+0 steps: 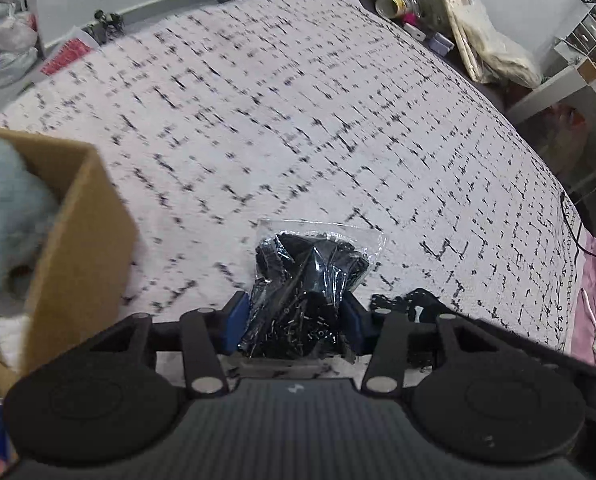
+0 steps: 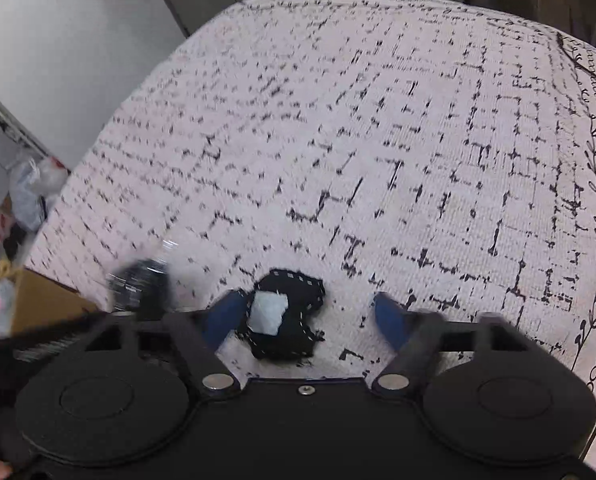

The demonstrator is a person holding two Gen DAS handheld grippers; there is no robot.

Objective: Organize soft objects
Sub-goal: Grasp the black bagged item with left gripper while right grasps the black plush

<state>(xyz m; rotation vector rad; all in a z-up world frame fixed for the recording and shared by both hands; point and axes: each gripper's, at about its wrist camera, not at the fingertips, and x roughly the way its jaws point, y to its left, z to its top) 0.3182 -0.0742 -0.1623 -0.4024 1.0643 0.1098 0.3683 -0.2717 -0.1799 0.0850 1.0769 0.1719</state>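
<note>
Your left hand-held gripper [image 1: 295,314]: pads pinch the bagged black item [image 1: 310,276] above the bed [image 1: 298,100]. Your right hand-held gripper [image 2: 312,314]: jaws apart, black cloth patch [image 2: 285,312] touching its left finger.

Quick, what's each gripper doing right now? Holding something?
Left gripper: closed on the plastic bag of black fabric.
Right gripper: open, the black cloth piece lies between its fingers, not clamped.

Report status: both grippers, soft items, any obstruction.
Left gripper shut on bagged black item. Right gripper open around black fabric piece, unpinched. Cardboard box left, plush toy inside. No obstruction.
</note>
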